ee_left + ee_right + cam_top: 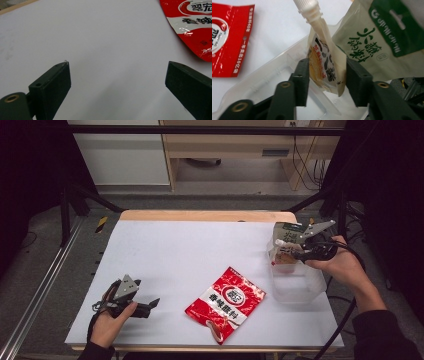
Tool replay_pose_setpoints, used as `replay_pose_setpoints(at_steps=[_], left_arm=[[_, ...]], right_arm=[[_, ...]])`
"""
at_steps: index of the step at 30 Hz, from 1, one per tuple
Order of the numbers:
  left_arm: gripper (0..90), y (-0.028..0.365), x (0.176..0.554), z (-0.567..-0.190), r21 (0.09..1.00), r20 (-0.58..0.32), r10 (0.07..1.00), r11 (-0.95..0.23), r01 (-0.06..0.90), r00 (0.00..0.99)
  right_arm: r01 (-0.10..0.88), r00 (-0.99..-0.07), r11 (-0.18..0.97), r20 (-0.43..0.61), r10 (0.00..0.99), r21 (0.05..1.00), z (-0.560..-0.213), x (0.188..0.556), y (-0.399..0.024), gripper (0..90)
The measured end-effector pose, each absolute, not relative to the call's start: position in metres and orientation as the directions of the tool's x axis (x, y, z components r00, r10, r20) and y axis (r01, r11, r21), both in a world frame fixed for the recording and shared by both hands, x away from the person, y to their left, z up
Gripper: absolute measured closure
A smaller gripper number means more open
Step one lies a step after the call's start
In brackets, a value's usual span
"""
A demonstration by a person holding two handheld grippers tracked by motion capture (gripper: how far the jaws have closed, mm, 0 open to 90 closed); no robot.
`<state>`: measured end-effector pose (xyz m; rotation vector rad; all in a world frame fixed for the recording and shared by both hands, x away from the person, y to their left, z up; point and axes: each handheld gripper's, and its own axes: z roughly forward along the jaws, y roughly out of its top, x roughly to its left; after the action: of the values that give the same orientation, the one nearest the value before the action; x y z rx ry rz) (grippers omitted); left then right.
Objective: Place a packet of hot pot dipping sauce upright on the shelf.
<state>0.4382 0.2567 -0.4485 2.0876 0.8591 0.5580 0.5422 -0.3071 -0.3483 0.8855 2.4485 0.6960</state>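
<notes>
Spouted pouch (324,62) sits between right tongs' (325,75) parted jaws.

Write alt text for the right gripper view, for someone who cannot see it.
Between two parted black jaws, a cream spouted pouch leans into a clear plastic bin, beside a green-labelled packet. A red packet lies on the white table.

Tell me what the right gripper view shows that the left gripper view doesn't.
Right gripper view alone: a beige spouted sauce pouch between the right hand-held gripper jaws, a cream bag with a green label beside it, and a clear plastic bin below. Left gripper view alone: the left hand-held gripper, jaws wide apart with nothing between. Both share the red foil snack bag and the white tabletop.
</notes>
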Motion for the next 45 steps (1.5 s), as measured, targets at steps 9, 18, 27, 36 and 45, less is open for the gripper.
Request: replay_pose_setpoints(at_steps=[9,18,27,36,45], left_arm=[[6.2,0.254,0.438,-0.449,0.8,0.098,0.728,-0.463,0.381,0.679],[6.2,0.253,0.437,-0.449,0.797,0.1,0.723,-0.47,0.38,0.684],[6.2,0.25,0.436,-0.45,0.796,0.102,0.716,-0.475,0.375,0.69],[6.2,0.249,0.436,-0.449,0.798,0.101,0.715,-0.473,0.373,0.691],[6.2,0.246,0.435,-0.45,0.795,0.105,0.706,-0.483,0.368,0.7]], right_arm=[[0.409,-0.656,0.635,-0.273,0.704,0.656,-0.326,0.524,-0.3,33.3],[0.324,-0.678,0.647,-0.308,0.668,0.69,-0.309,0.499,-0.268,25.8],[0.276,-0.735,0.666,-0.294,0.611,0.693,-0.314,0.482,-0.226,21.4],[0.292,-0.764,0.658,-0.244,0.597,0.694,-0.341,0.469,-0.187,14.1],[0.361,-0.732,0.616,-0.197,0.652,0.7,-0.38,0.457,-0.175,11.3]])
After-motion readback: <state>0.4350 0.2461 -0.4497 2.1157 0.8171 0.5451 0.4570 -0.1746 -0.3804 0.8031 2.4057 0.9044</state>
